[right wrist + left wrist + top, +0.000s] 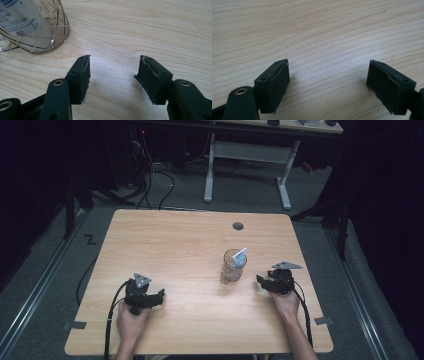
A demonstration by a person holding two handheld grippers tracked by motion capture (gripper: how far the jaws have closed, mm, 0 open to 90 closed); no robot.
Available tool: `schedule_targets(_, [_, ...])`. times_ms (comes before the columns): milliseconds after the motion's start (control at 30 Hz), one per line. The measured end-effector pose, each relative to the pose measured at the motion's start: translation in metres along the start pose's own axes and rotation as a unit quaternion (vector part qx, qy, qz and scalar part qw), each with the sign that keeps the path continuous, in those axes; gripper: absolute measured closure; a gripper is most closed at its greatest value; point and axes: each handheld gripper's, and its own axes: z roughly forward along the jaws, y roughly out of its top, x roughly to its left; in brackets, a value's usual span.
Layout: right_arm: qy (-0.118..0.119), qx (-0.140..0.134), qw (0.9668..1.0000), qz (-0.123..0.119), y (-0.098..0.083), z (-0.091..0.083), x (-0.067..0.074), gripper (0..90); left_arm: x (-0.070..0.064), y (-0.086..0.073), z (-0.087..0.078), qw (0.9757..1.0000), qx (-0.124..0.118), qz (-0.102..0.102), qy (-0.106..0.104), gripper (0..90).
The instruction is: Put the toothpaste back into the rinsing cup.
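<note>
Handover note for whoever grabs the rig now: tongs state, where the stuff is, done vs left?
Left tongs: open, holding nothing, low over bare table at near left.
Right tongs: open, holding nothing, just right of the wire cup, not touching it.
Wire cup stands upright, right of table centre, with a white tube leaning inside it.
Done: nothing gripped.
Left: likely close the right tongs in on the cup or tube.

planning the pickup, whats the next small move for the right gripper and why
Probably ease the right gripper toward the wire holder with the tube standing in it. Its jaws are open and empty over bare table, and the holder sits close beside it, apart from the jaws.
</note>
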Motion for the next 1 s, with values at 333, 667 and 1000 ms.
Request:
schedule_targets(333, [-0.014,0.009,0.9998,-0.007,-0.0018,0.0049,0.0025,40.8,0.0000,0.0000,0.0000,1.0000,0.000,0.000,0.000,18.5])
schedule_targets(667, [-0.026,0.000,0.9995,-0.015,-0.0053,0.0057,0.0060,38.2,0.0000,-0.0001,-0.0001,1.0000,0.000,0.000,0.000,18.5])
schedule_targets(1000, [-0.027,0.001,0.9995,-0.014,-0.0053,0.0057,0.0061,37.7,0.0000,-0.0002,-0.0002,1.0000,0.000,0.000,0.000,18.4])
